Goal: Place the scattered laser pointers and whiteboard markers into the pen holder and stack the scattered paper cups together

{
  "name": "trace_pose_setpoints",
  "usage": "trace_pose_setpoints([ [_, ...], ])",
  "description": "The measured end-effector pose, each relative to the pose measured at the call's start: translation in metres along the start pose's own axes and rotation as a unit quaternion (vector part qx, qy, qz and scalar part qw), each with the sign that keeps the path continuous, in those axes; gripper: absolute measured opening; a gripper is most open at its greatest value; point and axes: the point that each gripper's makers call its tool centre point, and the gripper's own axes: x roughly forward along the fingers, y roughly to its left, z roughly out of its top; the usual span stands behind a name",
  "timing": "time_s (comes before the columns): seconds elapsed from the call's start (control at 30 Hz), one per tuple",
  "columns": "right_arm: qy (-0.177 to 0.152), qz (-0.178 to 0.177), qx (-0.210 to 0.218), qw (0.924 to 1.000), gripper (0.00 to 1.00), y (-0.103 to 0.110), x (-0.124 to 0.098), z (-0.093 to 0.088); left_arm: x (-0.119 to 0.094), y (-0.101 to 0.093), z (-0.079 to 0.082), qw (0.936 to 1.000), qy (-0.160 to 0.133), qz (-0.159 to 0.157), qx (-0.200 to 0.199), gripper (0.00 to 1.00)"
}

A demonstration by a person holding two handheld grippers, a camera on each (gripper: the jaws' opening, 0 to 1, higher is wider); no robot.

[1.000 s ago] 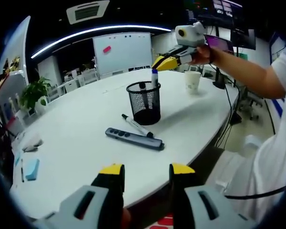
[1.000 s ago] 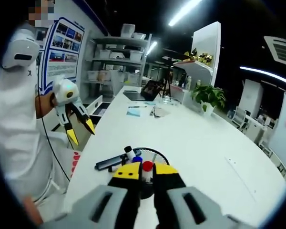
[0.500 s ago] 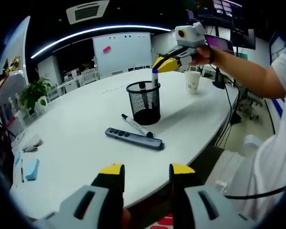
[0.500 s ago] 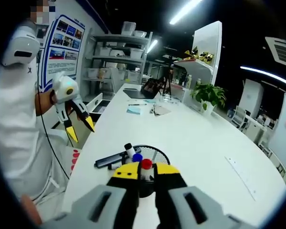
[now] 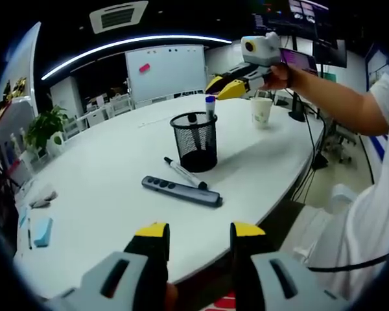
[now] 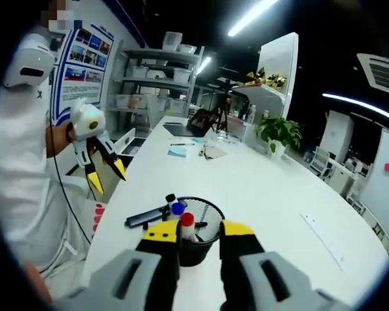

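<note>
White oval table (image 5: 104, 194) spans the middle of the left gripper view; its near edge curves across the lower right, with open tabletop left of the things and toward the upper left. Black mesh pen holder (image 5: 194, 141) stands upright at centre, well in from the edge; markers stand in it, caps up, one blue-capped (image 5: 210, 102). Grey laser pointer (image 5: 181, 190) lies flat just below the holder, long axis running upper left to lower right. Black whiteboard marker (image 5: 185, 173) lies between pointer and holder, same diagonal, close beside both; touching or not, cannot tell. Paper cup (image 5: 262, 111) stands upright at upper right, near the far edge.

Right gripper (image 5: 227, 87) hovers at upper centre-right, just above the holder; in its own view (image 6: 200, 230) the jaws are parted either side of a red-capped marker (image 6: 187, 222) standing in the holder (image 6: 207, 228), gripping nothing. Left gripper (image 5: 199, 231) sits at bottom centre short of the table edge, jaws apart, empty.
</note>
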Motion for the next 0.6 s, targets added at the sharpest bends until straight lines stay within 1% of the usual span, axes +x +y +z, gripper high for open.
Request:
trace_pose_setpoints([
  [0.13,0.0,-0.006,0.003,1.0,0.22,-0.001,-0.003,-0.003,0.001,-0.001,0.001,1.0,0.0,-0.001,0.002,0.38],
  [0.3,-0.011,-0.018,0.01,0.9997,0.22,-0.002,-0.008,-0.004,0.002,-0.003,0.002,1.0,0.0,-0.005,0.003,0.38],
  [0.37,-0.01,-0.021,0.009,0.9997,0.22,-0.001,-0.009,-0.005,0.002,-0.004,0.004,1.0,-0.004,-0.007,0.001,0.38],
  [0.6,-0.008,-0.025,0.004,0.9997,0.22,0.001,-0.015,-0.004,0.004,-0.007,0.006,0.9999,-0.002,-0.011,0.003,0.39],
])
